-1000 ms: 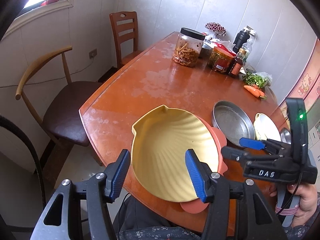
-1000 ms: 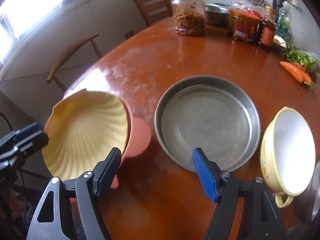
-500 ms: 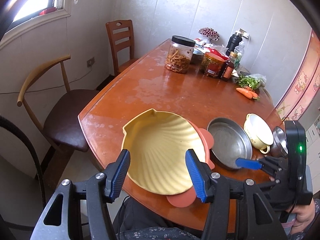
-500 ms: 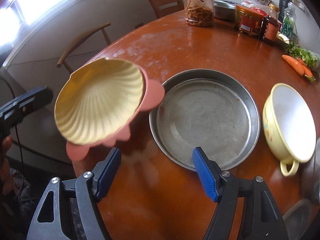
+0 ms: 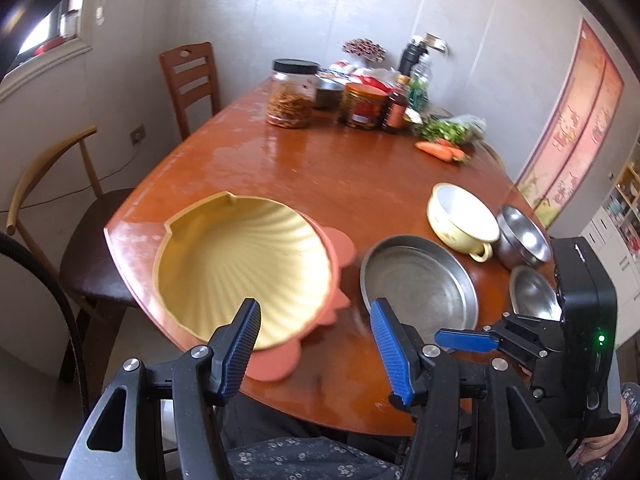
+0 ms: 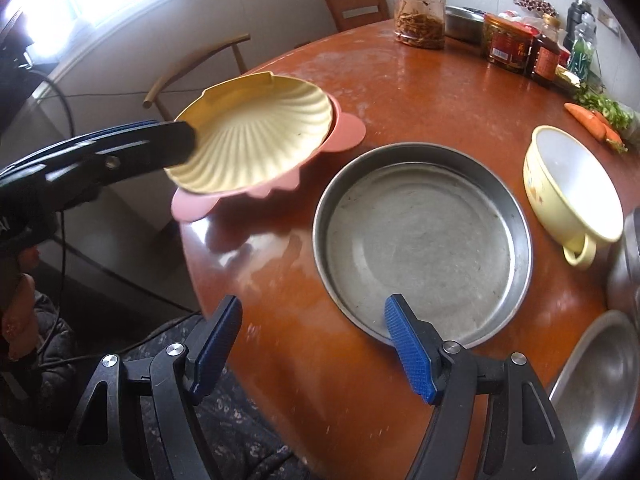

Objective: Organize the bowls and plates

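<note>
A yellow shell-shaped plate (image 5: 244, 268) rests on a pink plate (image 5: 340, 246) at the table's near left edge, overhanging it; both also show in the right wrist view: the yellow plate (image 6: 260, 136) and the pink plate (image 6: 344, 128). My left gripper (image 5: 316, 344) is open, just behind the stack's near rim, empty. In the right wrist view its finger (image 6: 160, 144) reaches the yellow plate's left rim. A round steel pan (image 6: 424, 240) lies to the right. My right gripper (image 6: 312, 340) is open and empty at the pan's near rim.
A cream handled bowl (image 6: 572, 192) sits right of the pan, with steel bowls (image 5: 524, 236) beyond and another (image 6: 600, 384) at the near right. Jars (image 5: 290, 94), bottles, greens and carrots (image 5: 440, 150) stand at the far end of the wooden table (image 5: 320, 168). Chairs (image 5: 192, 80) stand left.
Both cameras have pulled back and risen. The plate stack, held tilted in the air half a second ago, now lies flat on the table's left edge. Both grippers stay open.
</note>
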